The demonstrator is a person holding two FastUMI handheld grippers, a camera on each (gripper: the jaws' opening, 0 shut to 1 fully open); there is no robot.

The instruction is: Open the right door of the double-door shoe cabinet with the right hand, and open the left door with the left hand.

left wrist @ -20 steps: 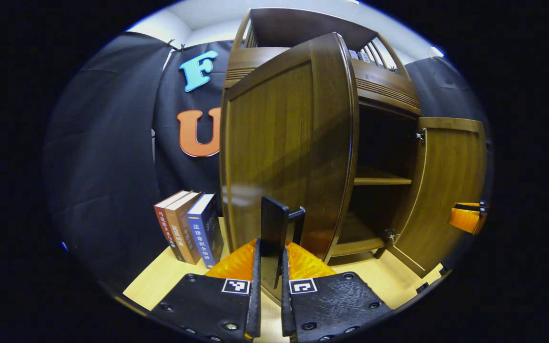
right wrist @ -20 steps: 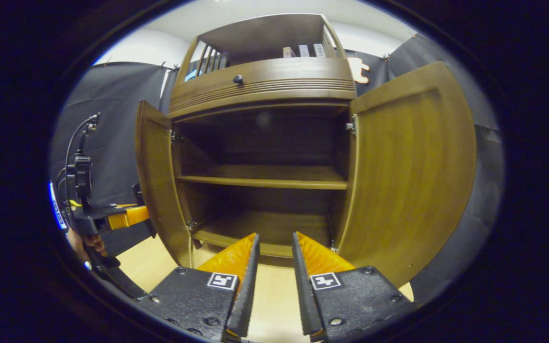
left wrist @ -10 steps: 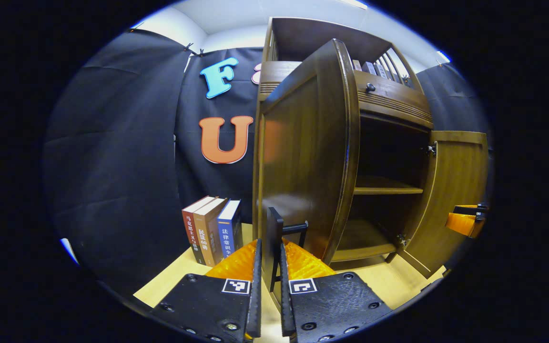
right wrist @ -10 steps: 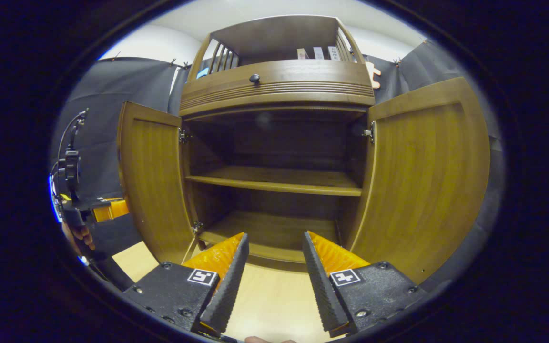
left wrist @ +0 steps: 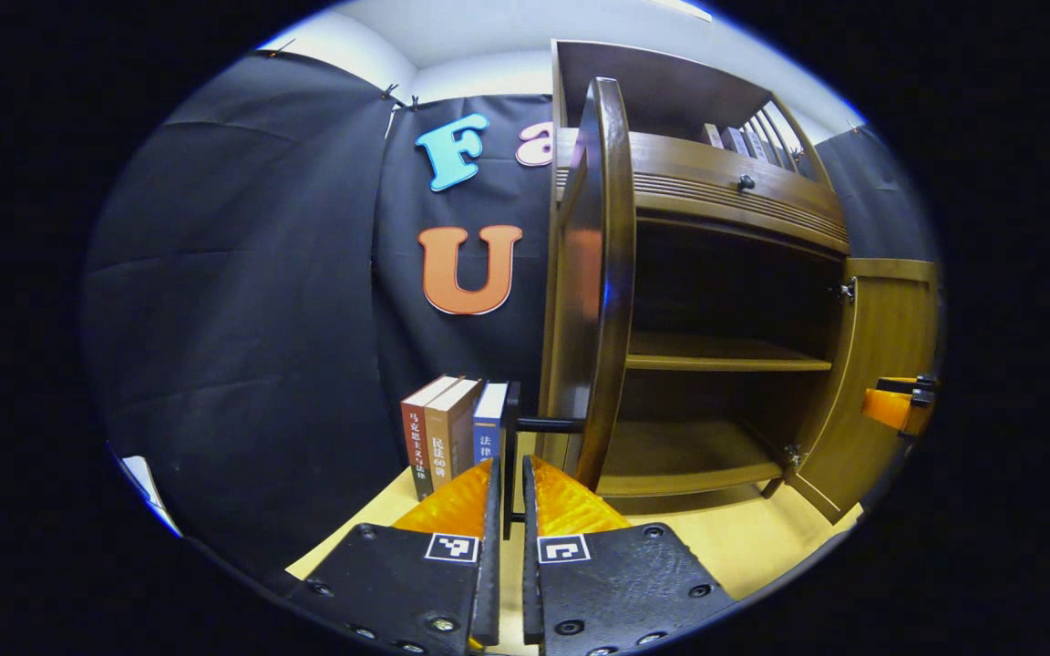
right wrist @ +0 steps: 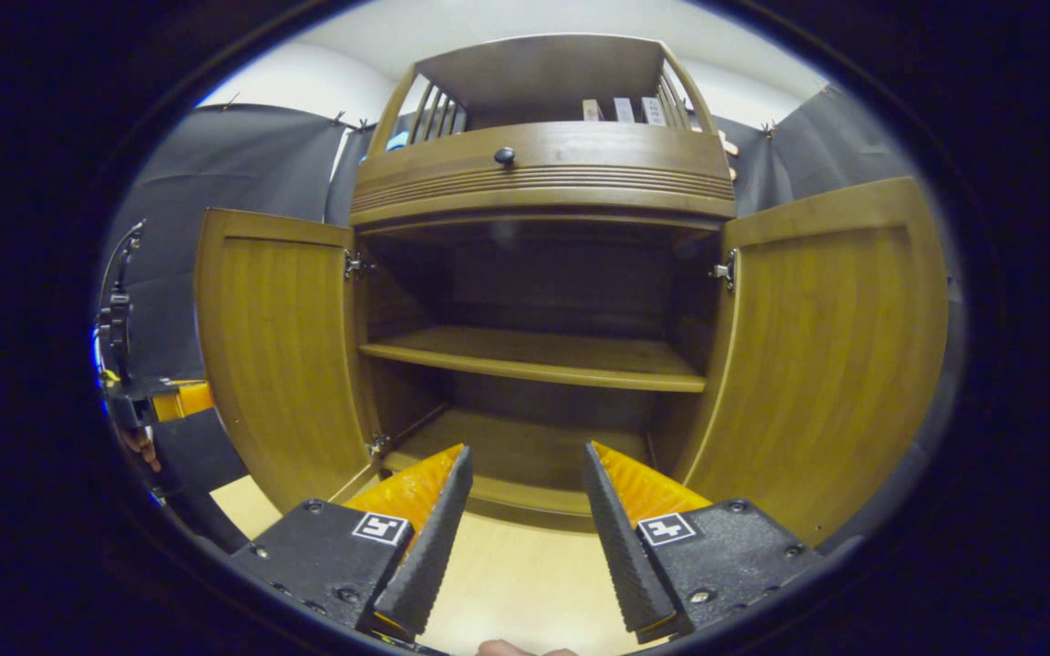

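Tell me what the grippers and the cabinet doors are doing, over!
Left gripper shut on left door's black handle. Right gripper open, holding nothing. Left door and right door both swung wide. Books beside cabinet, not blocking.

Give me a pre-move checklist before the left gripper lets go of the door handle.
1. Left gripper shut on the black handle: ok.
2. Left door swung wide open: ok.
3. Right door wide open: ok.
4. Right gripper open and holding nothing: ok.
5. Books apart from the left door: cannot tell; the handle stands close beside them.
6. Shelf bare: ok.
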